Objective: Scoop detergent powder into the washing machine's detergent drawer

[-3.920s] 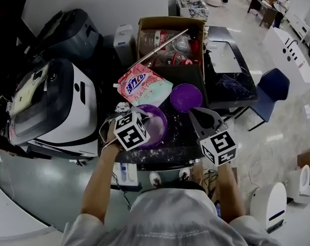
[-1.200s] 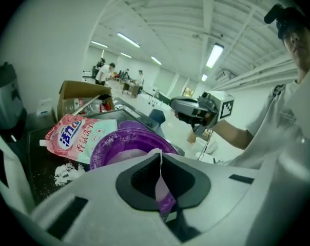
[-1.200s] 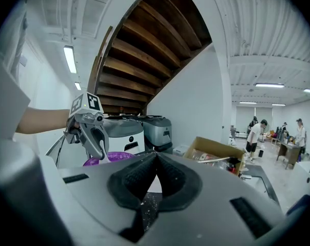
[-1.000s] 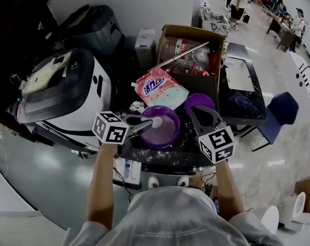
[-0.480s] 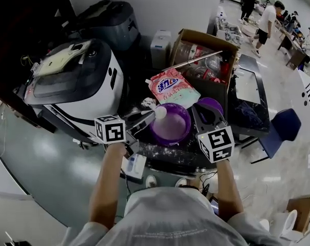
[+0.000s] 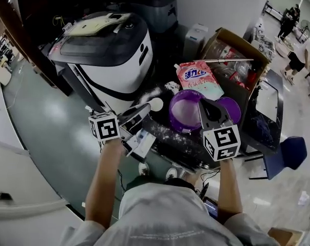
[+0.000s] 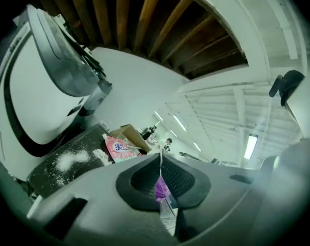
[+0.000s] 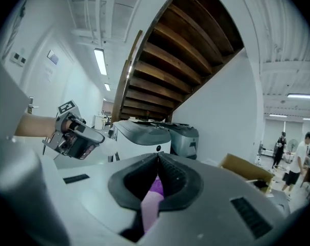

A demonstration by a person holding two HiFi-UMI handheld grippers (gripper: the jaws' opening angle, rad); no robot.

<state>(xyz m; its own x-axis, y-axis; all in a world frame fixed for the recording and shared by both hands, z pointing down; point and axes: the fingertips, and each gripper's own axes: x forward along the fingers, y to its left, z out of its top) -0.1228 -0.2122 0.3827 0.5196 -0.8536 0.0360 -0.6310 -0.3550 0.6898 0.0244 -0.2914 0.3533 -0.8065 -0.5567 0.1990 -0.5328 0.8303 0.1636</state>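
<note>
My left gripper [image 6: 146, 109] is shut on the purple handle of a scoop [image 6: 155, 104] heaped with white powder. It holds the scoop above the black table's left end, beside the white washing machine [image 6: 111, 50]. In the left gripper view the handle [image 7: 161, 188] shows between the shut pads. My right gripper [image 6: 207, 105] is shut on the rim of the purple tub [image 6: 183, 114] of powder; purple [image 8: 154, 188] shows between its pads. The pink detergent pouch [image 6: 196, 79] lies behind the tub. I cannot make out the detergent drawer.
The purple lid [image 6: 233, 109] lies right of the tub. A cardboard box [image 6: 236, 50] of bottles stands behind it. Spilled powder [image 6: 149, 93] dusts the black table by the washing machine. A darker second machine [image 6: 155, 4] stands behind. People stand far off at the right.
The left gripper lifted the scoop of powder out of the purple tub and carried it left toward the washing machine. The right gripper stayed on the tub rim. The head view swung left.
</note>
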